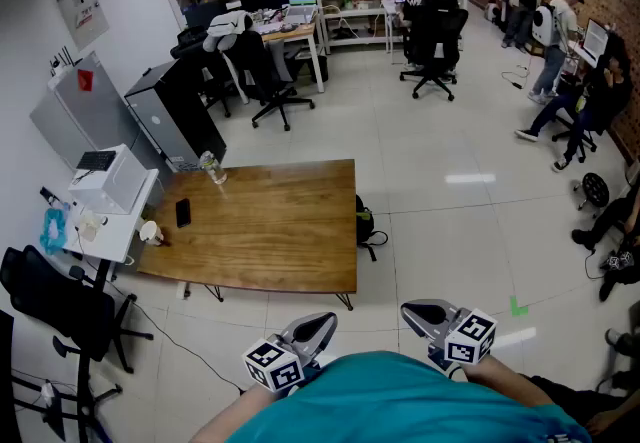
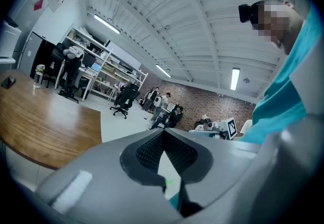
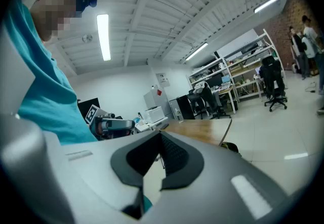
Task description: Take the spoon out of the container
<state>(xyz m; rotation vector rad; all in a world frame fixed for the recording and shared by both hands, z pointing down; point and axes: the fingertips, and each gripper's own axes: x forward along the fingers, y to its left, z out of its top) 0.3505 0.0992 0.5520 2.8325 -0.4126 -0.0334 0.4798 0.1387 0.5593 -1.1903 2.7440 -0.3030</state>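
A small white container point(image 1: 150, 230) stands at the left end of the wooden table point(image 1: 270, 231); no spoon can be made out at this distance. Both grippers are held close to the person's chest, well short of the table and pointing up and outward. The left gripper point(image 1: 320, 324) has its tips together with nothing between them, and the left gripper view shows its shut jaws point(image 2: 163, 135) against the room. The right gripper point(image 1: 424, 311) is shut and empty too, its tips point(image 3: 161, 136) meeting in the right gripper view.
A black phone point(image 1: 182, 212) and a clear bottle point(image 1: 210, 167) lie on the table's left part. A white side cart point(image 1: 108, 211) stands left of it, a black bag point(image 1: 365, 225) at its right edge, a black chair point(image 1: 55, 303) at near left. People sit far right.
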